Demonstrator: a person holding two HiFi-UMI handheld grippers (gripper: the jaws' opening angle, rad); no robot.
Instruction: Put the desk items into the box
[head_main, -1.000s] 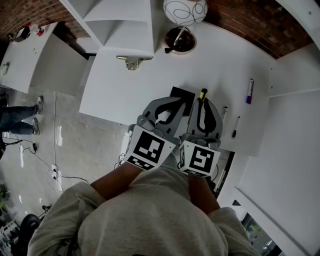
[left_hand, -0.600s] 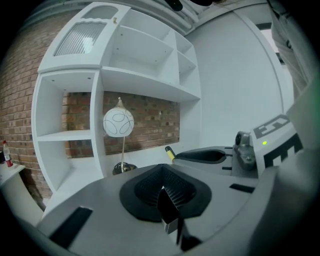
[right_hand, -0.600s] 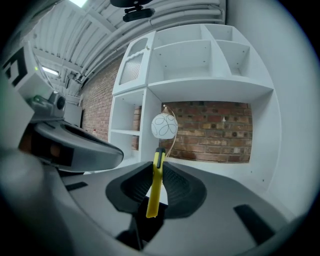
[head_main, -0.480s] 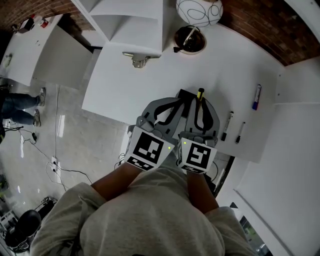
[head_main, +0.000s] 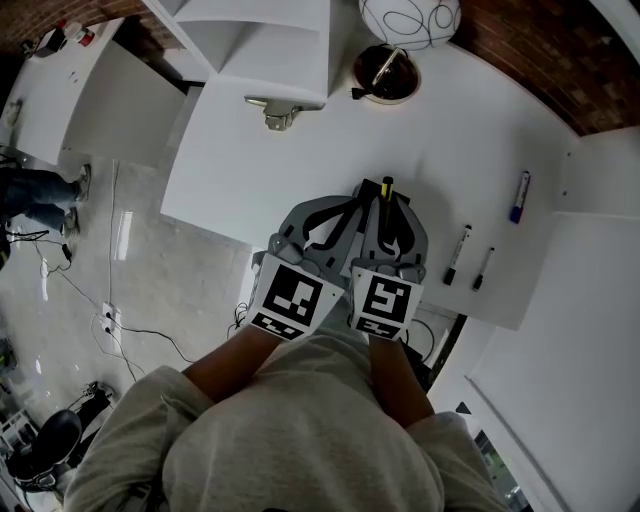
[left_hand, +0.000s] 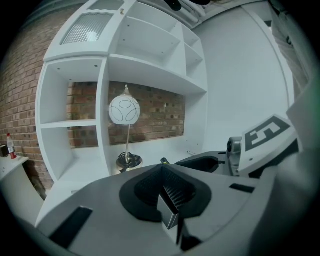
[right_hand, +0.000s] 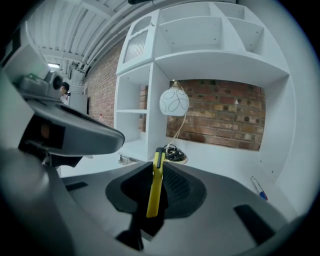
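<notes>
Two grippers hover side by side above the white desk (head_main: 300, 160). The right gripper (right_hand: 158, 167) pinches an upright yellow marker with black cap (right_hand: 155, 192), and the left gripper (left_hand: 163, 172) has its jaws pressed together with nothing between.

Yellow pen (right_hand: 155, 185), black tip. Desk (head_main: 300, 150) white. Lamp globe (head_main: 410, 18) white, black looping lines. Brick wall (right_hand: 225, 115) red-brown. Marker (head_main: 521, 196) white and blue. Shelf unit (right_hand: 220, 65) white.

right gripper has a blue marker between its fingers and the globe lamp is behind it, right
Wrong colour: the marker between the fingers of the right gripper is yellow, not blue, as the right gripper view shows. The globe lamp does stand behind it.
</notes>
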